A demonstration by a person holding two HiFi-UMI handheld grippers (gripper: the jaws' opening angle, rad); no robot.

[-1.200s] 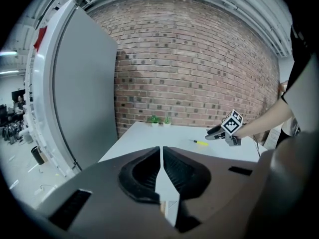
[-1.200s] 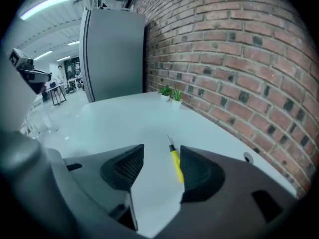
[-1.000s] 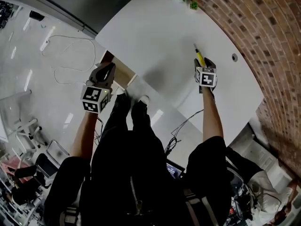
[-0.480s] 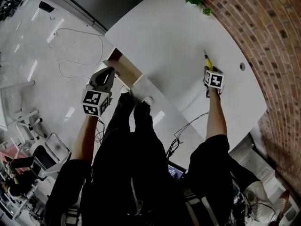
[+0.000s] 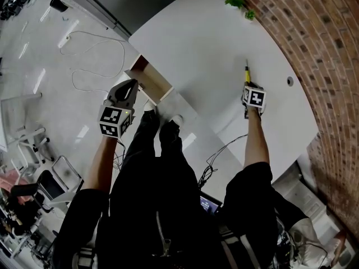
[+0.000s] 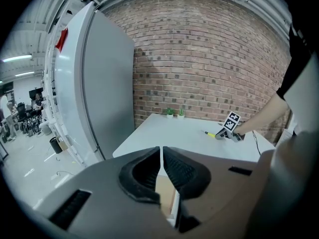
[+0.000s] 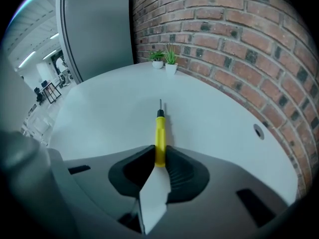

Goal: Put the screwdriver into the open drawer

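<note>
The right claw has just been closing. Its dark ribbed pads now pinch the butt end of the screwdriver, which lies flat on the smooth white counter. The tool's long axis runs straight ahead of this claw, in line with the jaws. The yellow plastic handle is nearest, then a short black collar, then a thin metal shaft pointing away toward two small potted plants by the brick wall. The handle is slim and round, so I judge it could pivot in so short a pinch.

The left claw has its pads together with nothing between them. It hovers near the open drawer, whose pale wood-coloured inside shows beneath its tips. From the right claw the drawer lies well off to the left, at the counter's edge. The right hand has the tool; the left is nearer the drawer.
</note>
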